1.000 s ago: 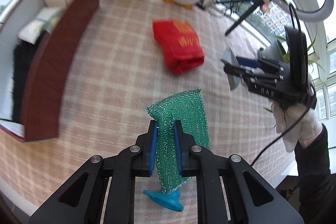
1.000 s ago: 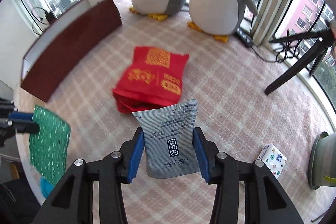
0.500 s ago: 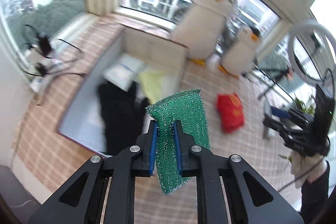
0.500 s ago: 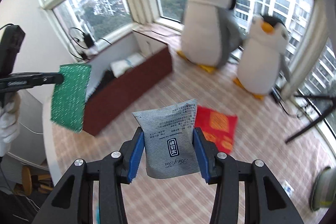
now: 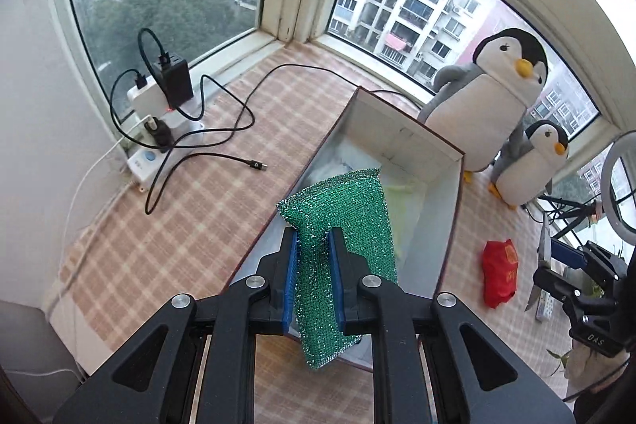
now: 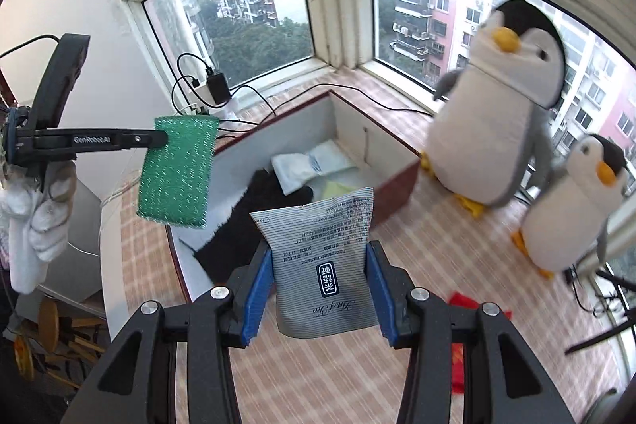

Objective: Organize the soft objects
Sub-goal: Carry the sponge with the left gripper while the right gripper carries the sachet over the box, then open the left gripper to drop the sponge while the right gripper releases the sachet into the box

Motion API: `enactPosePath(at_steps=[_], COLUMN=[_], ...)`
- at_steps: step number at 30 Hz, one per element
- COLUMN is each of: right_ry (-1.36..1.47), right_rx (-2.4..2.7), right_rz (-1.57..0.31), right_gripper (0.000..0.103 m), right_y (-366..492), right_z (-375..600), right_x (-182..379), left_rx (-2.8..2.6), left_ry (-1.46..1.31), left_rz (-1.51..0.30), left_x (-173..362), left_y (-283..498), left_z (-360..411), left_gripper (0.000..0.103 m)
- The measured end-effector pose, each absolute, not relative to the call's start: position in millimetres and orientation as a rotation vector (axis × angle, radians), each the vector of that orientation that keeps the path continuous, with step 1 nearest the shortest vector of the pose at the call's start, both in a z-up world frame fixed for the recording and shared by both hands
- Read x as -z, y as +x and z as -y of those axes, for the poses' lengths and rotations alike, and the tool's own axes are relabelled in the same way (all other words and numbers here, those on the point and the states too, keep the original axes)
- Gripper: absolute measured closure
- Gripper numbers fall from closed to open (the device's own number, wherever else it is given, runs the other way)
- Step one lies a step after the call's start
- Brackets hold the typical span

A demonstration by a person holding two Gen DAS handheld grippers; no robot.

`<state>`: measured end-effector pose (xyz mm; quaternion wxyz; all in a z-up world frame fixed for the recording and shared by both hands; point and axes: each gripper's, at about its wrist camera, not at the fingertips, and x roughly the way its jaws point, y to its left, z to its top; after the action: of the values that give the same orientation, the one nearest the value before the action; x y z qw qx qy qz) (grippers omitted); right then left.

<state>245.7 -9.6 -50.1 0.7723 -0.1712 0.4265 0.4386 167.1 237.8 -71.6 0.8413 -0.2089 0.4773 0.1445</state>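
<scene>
Grippers have swung from the red pouch (image 5: 500, 273) toward the open box (image 5: 451, 209), left gripper (image 5: 312, 279) clamping the green scouring pad (image 5: 344, 245) above it, right gripper (image 6: 320, 287) holding the grey packet (image 6: 324, 265), ready for dropping.

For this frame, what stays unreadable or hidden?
- Box floor, left wrist view: mostly hidden behind the green sponge.
- Red bag, right wrist view: covered by the right tongs.
- Grey pouch small print: too fine to read.
- Penguins, right wrist view: blurred.
</scene>
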Motion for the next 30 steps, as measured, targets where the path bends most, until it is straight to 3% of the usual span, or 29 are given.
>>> enactPosePath(at_steps=[19,24,25,28,30], right_ry=[-0.388,-0.373,-0.373,-0.398,-0.402], right_rx=[-0.949,-0.961,-0.962,-0.942,-0.934], right_rz=[-1.006,-1.012,-1.003,-0.986,-0.983], right_gripper=[0.06,0.051,0.05,0.048,0.046], right_y=[268,269,269,268,269], right_z=[-96,-105,-106,-108,-107], right_x=[99,105,105,105,105], left_rx=[-0.353,-0.341,-0.341,-0.335,-0.336], left_ry=[-0.257,-0.275,-0.284,-0.301,-0.299], left_rz=[-1.178,-1.179,-1.187,-1.193,-1.184], left_x=[117,120,121,121,120], left_y=[213,216,216,217,217], left_z=[-243,-246,-248,-249,-249], left_gripper=[0.088,0.083,0.081,0.057,0.053])
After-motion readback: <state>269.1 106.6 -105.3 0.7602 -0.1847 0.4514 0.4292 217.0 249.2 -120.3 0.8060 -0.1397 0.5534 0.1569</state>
